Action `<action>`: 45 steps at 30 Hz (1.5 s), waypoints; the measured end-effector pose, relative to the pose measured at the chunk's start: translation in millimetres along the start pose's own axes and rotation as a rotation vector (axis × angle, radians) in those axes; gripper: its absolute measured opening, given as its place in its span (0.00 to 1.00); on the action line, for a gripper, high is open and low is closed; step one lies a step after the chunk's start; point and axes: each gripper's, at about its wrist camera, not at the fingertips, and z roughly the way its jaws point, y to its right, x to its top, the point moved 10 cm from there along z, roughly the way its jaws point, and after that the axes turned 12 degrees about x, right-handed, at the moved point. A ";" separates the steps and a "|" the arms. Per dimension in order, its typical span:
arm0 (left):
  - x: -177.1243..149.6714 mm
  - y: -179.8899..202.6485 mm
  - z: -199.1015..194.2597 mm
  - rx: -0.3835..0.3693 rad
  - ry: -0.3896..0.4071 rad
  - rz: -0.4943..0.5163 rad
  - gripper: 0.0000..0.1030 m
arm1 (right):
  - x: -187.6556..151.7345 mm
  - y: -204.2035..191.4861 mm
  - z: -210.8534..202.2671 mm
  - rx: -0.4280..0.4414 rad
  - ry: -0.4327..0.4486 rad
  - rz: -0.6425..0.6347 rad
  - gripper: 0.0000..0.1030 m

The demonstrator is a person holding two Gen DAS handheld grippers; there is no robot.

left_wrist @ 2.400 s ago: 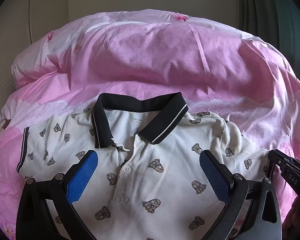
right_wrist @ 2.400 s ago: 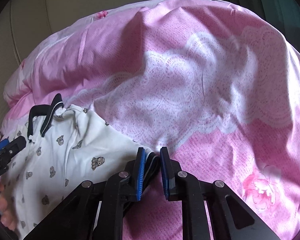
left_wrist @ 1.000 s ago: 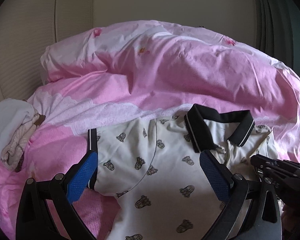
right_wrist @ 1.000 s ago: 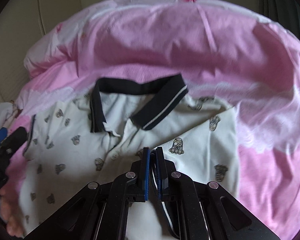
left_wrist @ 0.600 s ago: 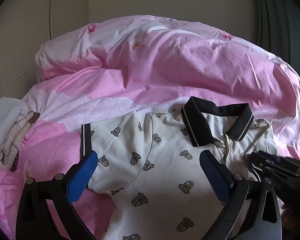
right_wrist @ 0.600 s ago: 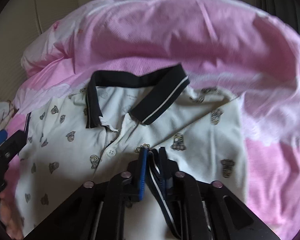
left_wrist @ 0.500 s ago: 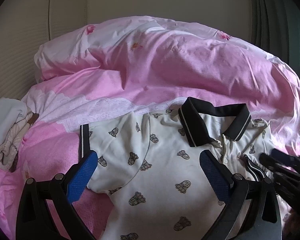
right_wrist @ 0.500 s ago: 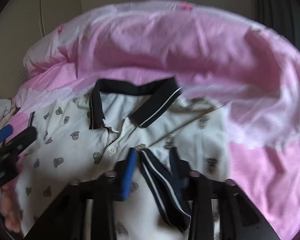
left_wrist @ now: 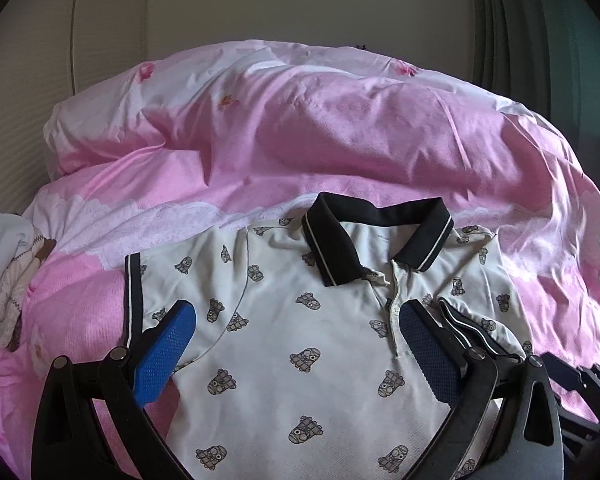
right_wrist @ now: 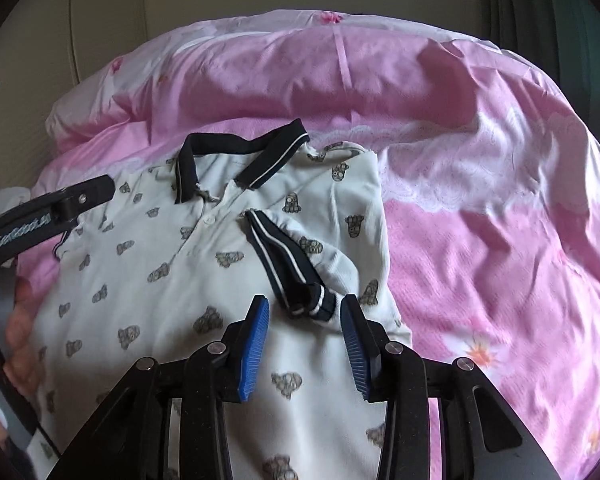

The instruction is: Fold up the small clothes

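Note:
A white polo shirt with a black collar and small cartoon prints lies face up on the pink duvet. Its right sleeve is folded inward onto the chest, dark striped cuff up. My right gripper is open; the end of that cuff lies just ahead of its blue pads, and neither pad presses it. The left gripper hovers wide open over the shirt's chest, holding nothing. The other sleeve lies spread flat, its dark cuff near the left pad. In the right wrist view the left gripper's finger shows at the left.
The pink duvet is bunched into a ridge behind the shirt. A white and beige garment pile lies at the far left. A person's hand shows at the left edge. A pale wall and dark curtain stand behind.
The right gripper carried the sleeve over the shirt front, opened, let the cuff drop and drew back. The left gripper shifted sideways a little over the shirt and stayed open.

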 end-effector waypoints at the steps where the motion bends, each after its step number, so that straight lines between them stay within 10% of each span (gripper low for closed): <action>1: -0.4 0.0 0.8 0.000 -0.002 -0.001 1.00 | 1.4 0.2 4.1 -0.011 -0.005 -0.011 0.37; 7: -4.6 -5.3 8.4 0.009 -0.027 -0.012 1.00 | -6.6 9.1 29.8 -0.032 -0.083 0.000 0.08; 18: -5.2 -13.8 11.9 0.013 -0.036 -0.027 1.00 | -26.7 -8.7 33.1 0.024 -0.122 0.010 0.05; 23: -9.0 -14.6 18.2 -0.004 -0.056 -0.035 1.00 | -27.7 -6.0 33.9 0.065 -0.119 0.067 0.10; 27: -10.2 -27.4 23.9 -0.011 -0.083 -0.067 1.00 | -12.2 -15.4 17.2 0.047 -0.053 0.059 0.38; 45: 18.5 -148.9 53.5 0.099 -0.043 -0.045 0.92 | 41.0 -127.5 35.0 0.203 0.064 0.026 0.38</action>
